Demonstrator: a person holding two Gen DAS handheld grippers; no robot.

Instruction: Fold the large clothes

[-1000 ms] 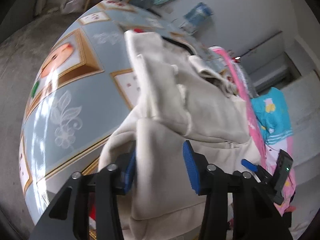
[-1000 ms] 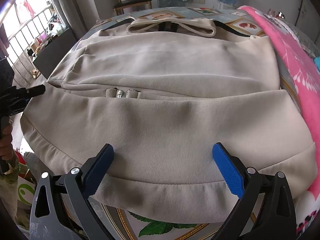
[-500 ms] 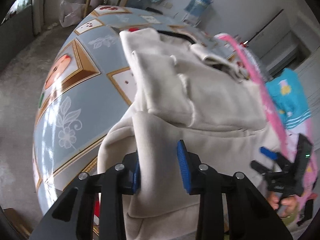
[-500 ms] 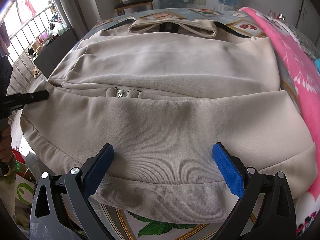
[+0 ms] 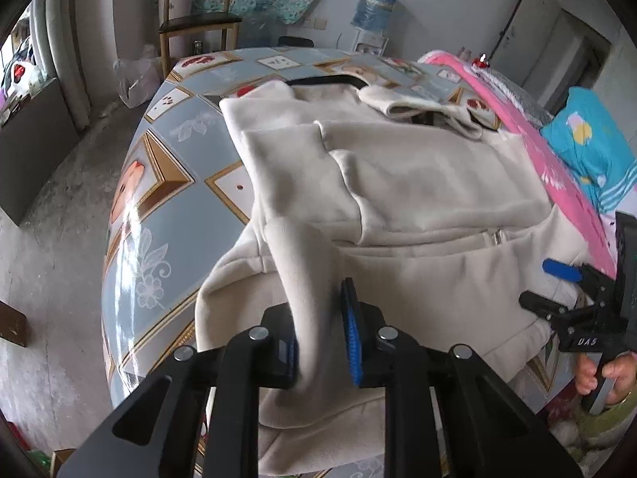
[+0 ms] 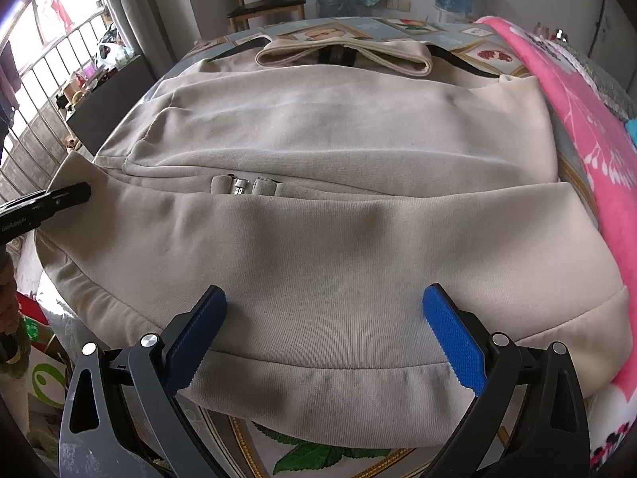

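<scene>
Here, in the left wrist view, the left gripper [image 5: 322, 334] has a raised fold of the beige zip-up jacket [image 5: 418, 183] between its blue pads [image 5: 352, 330]. Its jaws have just been closing and stand narrow, pinching the cloth near the garment's left-hand hem corner. The jacket lies spread on a table [image 5: 159, 215] with a blue-grey patterned cover, a folded sleeve lying across its upper half and the collar at the far end. A pink blanket [image 5: 557, 175] runs along the jacket's right edge, with a turquoise cloth [image 5: 589, 147] beyond it. At the right margin the right gripper [image 5: 557, 283] appears, held by a hand [image 5: 605, 378], its fingers parted over the jacket's near edge. A wooden chair [image 5: 199, 24] and a water bottle [image 5: 374, 4] stand against the far wall.

In the right wrist view, the right gripper [image 6: 324, 320] is spread wide above the jacket [image 6: 338, 151], one blue pad [image 6: 452, 338] on each side of the ribbed hem band; whether the pads touch the fabric cannot be told, and nothing is clamped. The zipper pull [image 6: 239, 187] sits at mid-garment, where one front panel overlaps the other. The folded collar [image 6: 342, 55] lies at the far edge of the table [image 6: 418, 28]. At the left margin the dark tip of the left gripper [image 6: 67, 195] meets a lifted corner of the jacket. The pink blanket [image 6: 577, 127] borders the garment on the right.
</scene>
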